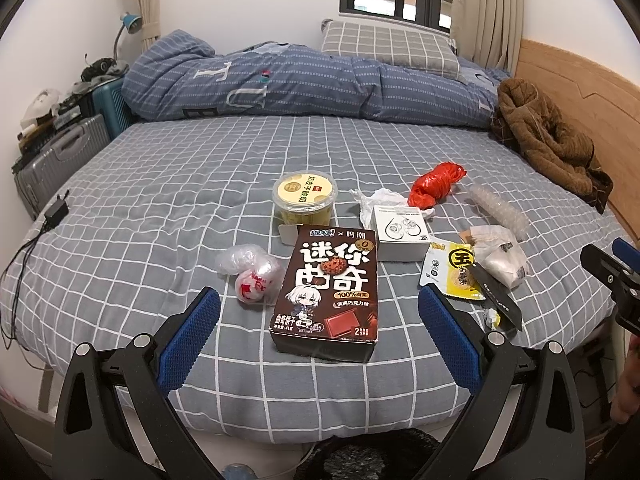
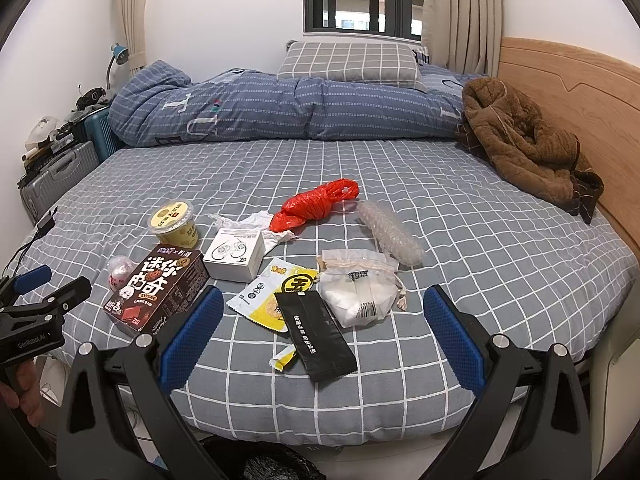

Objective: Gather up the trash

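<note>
Hand-held gripper [image 2: 24, 312] reads "GenRobot.AI"; cookie box [image 2: 158, 294] perhaps "100%".

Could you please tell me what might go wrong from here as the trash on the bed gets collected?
1. The black sachet lies flat across the yellow wrapper; a grasp by the right gripper could lift both or pinch the bedsheet.
2. The brown cookie box is wide, nearly filling the open left gripper, so it may slip.
3. The charger and brown jacket are probably not trash and could be collected by mistake.
</note>
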A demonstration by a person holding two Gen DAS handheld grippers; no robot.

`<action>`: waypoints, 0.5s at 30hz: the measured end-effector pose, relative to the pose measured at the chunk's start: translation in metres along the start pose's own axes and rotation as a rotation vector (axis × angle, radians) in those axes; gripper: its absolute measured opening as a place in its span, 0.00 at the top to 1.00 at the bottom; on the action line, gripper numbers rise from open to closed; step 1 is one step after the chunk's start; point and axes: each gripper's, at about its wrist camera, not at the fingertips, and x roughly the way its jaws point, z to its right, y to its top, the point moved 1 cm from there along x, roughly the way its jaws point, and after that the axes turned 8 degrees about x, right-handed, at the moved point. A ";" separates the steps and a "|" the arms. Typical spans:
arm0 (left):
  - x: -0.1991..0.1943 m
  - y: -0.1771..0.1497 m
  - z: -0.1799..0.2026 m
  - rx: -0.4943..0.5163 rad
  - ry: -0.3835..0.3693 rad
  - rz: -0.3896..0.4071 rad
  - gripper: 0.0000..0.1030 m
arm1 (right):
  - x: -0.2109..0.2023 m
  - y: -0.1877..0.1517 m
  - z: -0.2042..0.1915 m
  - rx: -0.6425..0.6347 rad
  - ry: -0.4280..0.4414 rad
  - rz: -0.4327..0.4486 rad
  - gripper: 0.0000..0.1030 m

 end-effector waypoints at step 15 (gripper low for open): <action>-0.001 0.001 0.001 0.002 -0.002 -0.001 0.06 | 0.000 -0.001 0.000 -0.001 0.000 0.000 0.07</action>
